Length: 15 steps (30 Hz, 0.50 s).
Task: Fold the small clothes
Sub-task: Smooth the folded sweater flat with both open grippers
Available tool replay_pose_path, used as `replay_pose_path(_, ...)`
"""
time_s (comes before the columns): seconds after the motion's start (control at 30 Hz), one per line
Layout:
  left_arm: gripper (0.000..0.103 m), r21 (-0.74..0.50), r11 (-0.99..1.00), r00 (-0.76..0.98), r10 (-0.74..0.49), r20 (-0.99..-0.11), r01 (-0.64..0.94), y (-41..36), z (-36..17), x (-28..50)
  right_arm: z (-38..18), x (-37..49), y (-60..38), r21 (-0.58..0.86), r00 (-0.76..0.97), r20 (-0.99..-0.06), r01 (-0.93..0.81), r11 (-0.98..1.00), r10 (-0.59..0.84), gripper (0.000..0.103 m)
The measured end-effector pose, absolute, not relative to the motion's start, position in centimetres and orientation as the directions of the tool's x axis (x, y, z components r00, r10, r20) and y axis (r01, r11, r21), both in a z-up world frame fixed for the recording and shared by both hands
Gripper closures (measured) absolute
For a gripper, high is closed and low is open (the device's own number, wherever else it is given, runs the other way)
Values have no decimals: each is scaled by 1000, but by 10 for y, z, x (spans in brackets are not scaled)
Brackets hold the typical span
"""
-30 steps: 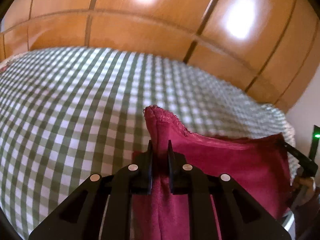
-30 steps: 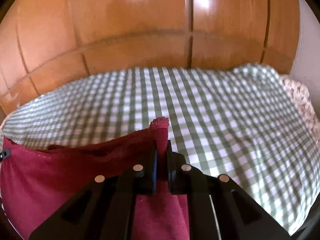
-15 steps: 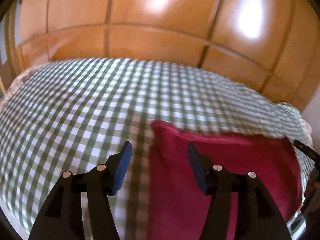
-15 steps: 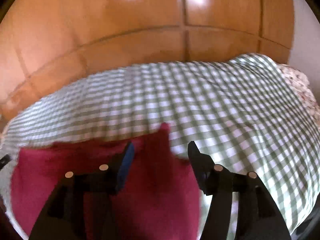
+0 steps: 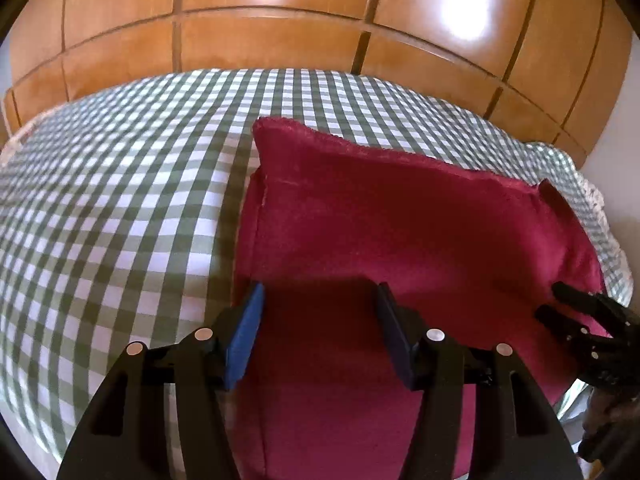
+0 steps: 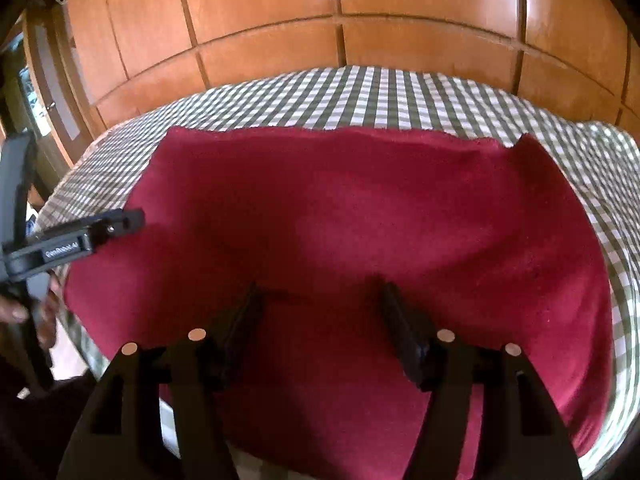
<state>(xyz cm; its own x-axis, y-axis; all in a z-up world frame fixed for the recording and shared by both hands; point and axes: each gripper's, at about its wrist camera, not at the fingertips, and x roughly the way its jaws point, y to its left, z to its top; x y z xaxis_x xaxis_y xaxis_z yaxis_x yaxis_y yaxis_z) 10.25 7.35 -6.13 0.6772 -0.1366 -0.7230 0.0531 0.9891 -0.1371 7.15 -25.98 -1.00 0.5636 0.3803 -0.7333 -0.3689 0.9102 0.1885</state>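
Red cloth point(image 5: 400, 240) lies flat on the green-checked bedspread point(image 5: 120, 200), folded, far hem toward 12 o'clock; a second layer edge shows at its 9 o'clock side. Bare bedspread lies open from 9 to 12 o'clock; wooden panelling point(image 5: 280, 20) bounds the far side. Left tool point(image 5: 318, 320): released, jaws apart above the cloth, gripping nothing. Right tool point(image 6: 320, 316): jaws opening, nothing pinched between them.
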Motion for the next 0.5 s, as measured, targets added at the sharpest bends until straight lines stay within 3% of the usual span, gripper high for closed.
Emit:
replay_pose_path(0.07,47,-139,990,677,-121,-726,29,73,-56,101,-5,70,-264,208,556,-734,-361,909,389,37)
replay_pose_path(0.1,47,-137,990,682,-110,-723,15,71,-50,99,-3,70,-269,214,557,-734,-353,911,389,30)
replay_pose_path(0.2,28,-145,989,714,-93,-694,-12,64,-37,88,4,68,-293,265,572,-719,-300,917,395,22)
replay_pose_path(0.3,27,-138,990,730,-96,-677,2,51,-29,79,12,68,-335,330,620,-689,-193,924,375,12)
replay_pose_path(0.5,27,-78,995,725,-93,-683,53,20,-34,74,2,70,-444,456,667,-700,142,878,256,11)
